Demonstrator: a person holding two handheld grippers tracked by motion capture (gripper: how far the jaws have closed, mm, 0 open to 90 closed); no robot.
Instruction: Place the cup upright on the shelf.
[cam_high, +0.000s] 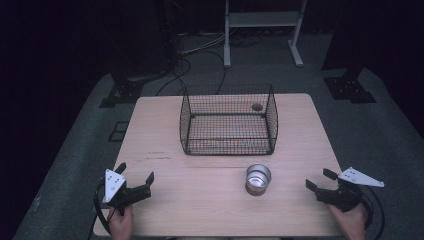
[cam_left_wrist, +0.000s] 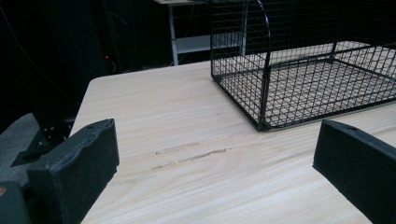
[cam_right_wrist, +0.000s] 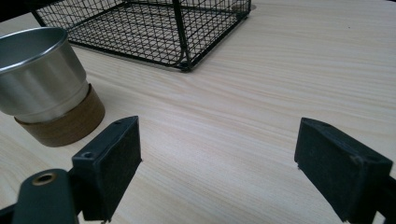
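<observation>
I hold both tools agape and empty: left tool at the bench's near-left corner, right tool near-right (nearer the cup). The metal cup stands upright toward the near edge, before the wire basket.

1. Left gripper sits near the table's near-left corner, held by the left hand; its jaws stand wide apart with nothing between them.
2. Right gripper sits near the near-right corner, held by the right hand; its jaws likewise stand wide apart.
</observation>
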